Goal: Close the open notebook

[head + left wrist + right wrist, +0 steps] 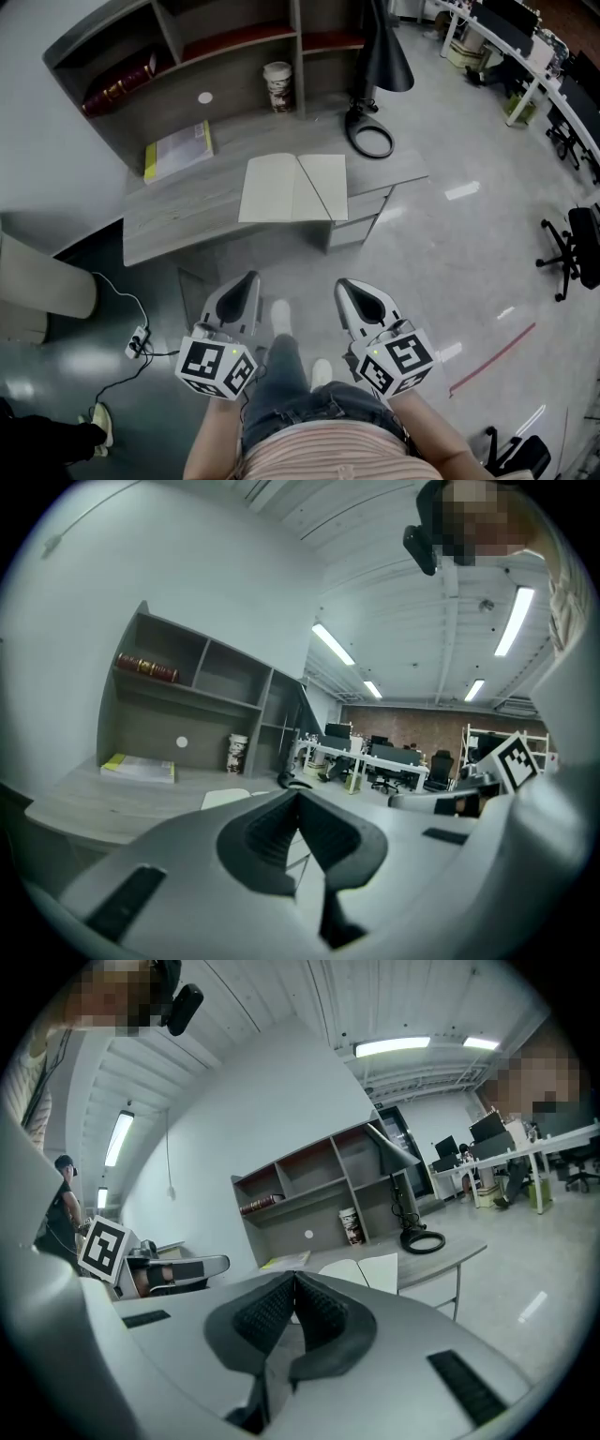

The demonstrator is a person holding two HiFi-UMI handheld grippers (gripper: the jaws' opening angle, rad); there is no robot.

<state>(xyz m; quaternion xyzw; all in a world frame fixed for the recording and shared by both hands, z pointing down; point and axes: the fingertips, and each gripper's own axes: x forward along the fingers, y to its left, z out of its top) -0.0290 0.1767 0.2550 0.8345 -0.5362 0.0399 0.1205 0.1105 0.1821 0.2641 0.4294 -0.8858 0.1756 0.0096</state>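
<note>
An open notebook [292, 187] with blank pale pages lies flat near the front edge of a grey desk [187, 220]; it also shows as the pale notebook pages [373, 1270] and as a sliver of notebook [225, 799]. My left gripper [246, 283] and right gripper [349, 288] hang side by side in front of the desk, well short of the notebook, above the floor. Both are shut with nothing between the jaws. The left gripper's tips [298, 795] and the right gripper's tips [293, 1277] meet.
On the desk stand a paper cup [277, 85], a yellow-edged book [178, 150] and a black lamp [377, 70] with a ring base. A shelf unit [169, 47] backs the desk. A cable and power strip [137, 341] lie on the floor at left; office chairs [572, 248] stand at right.
</note>
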